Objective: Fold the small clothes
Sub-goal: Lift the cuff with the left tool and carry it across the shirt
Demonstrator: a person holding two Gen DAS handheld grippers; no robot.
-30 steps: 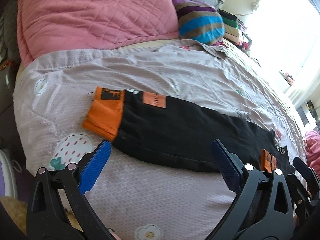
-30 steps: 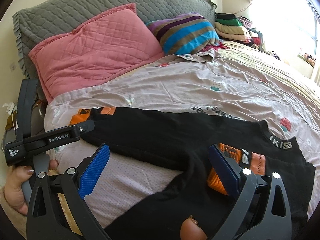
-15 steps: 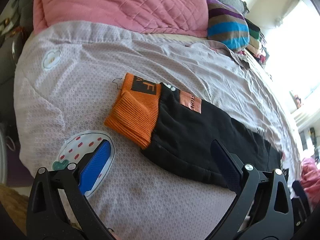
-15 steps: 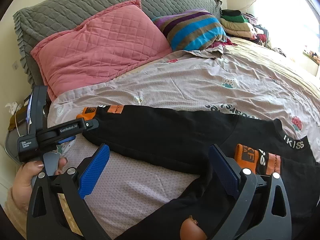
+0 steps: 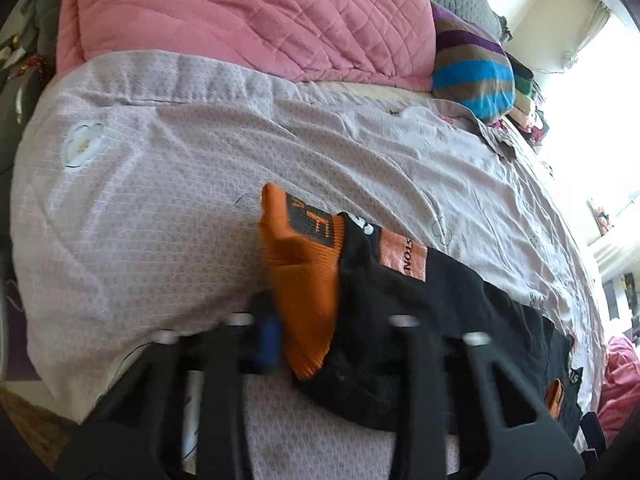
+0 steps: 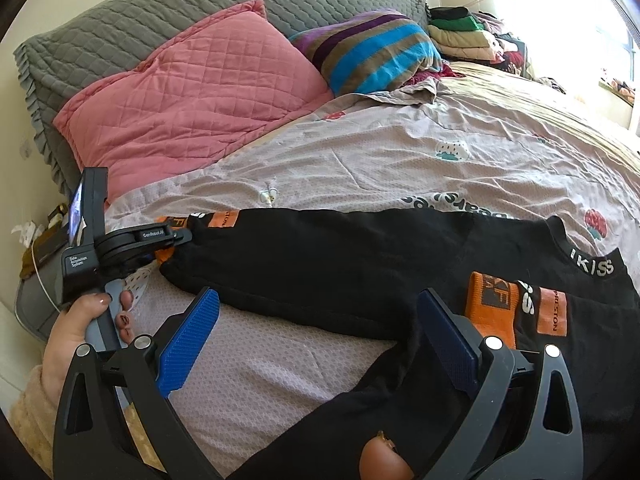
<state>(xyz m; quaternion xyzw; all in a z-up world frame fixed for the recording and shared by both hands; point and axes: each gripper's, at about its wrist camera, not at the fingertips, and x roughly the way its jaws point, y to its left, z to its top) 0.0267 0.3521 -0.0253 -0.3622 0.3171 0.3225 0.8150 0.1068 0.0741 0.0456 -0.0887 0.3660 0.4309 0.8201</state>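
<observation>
A small black sweater (image 6: 360, 264) with orange cuffs lies spread on the bed. Its left sleeve stretches left and ends in an orange cuff (image 5: 304, 280). My left gripper (image 5: 316, 340) is shut on that cuff and lifts it slightly; it also shows at the sleeve end in the right wrist view (image 6: 160, 240). The other orange cuff (image 6: 492, 304) lies folded onto the sweater body by the "KISS" collar (image 6: 592, 268). My right gripper (image 6: 320, 344) is open and empty above the sweater's lower part.
The bed is covered by a lilac printed sheet (image 6: 400, 160). A pink quilted pillow (image 6: 192, 104) and a striped cushion (image 6: 376, 48) lie at the head. Folded clothes (image 6: 464, 36) are stacked far right. The bed edge is at the left.
My left gripper has moved forward onto the orange cuff and closed on it. The cuff is now bunched and raised. My right gripper stays open, almost still.
</observation>
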